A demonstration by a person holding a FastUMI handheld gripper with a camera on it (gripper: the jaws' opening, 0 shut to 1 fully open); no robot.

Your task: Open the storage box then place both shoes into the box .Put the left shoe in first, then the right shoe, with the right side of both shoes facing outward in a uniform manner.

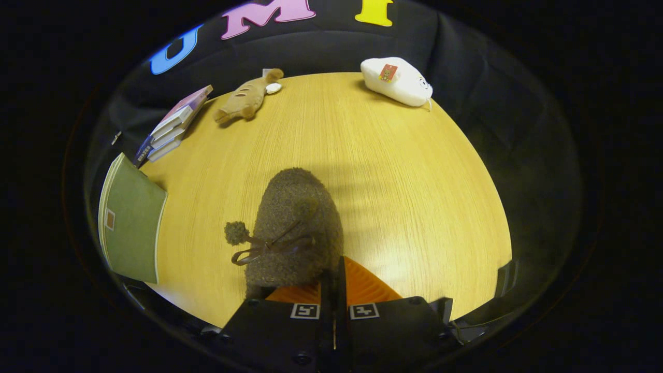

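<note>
Gripper (334,282): fingers pressed together, seemingly pinching the heel edge of the fuzzy brown shoe (295,228);
Shoe: just ahead of the fingers, on the wooden table (404,171);
Risk: thin pinch may slip when lifting; shoe could twist.

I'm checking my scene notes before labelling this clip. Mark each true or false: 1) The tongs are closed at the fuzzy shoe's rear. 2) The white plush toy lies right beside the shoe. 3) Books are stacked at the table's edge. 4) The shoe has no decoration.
1) True: the tongs are shut on the fuzzy shoe at its near end.
2) False: the white plush toy lies at the far side of the table, well beyond the shoe.
3) True: the books are stacked there.
4) False: it carries a bow with pompoms.
</note>
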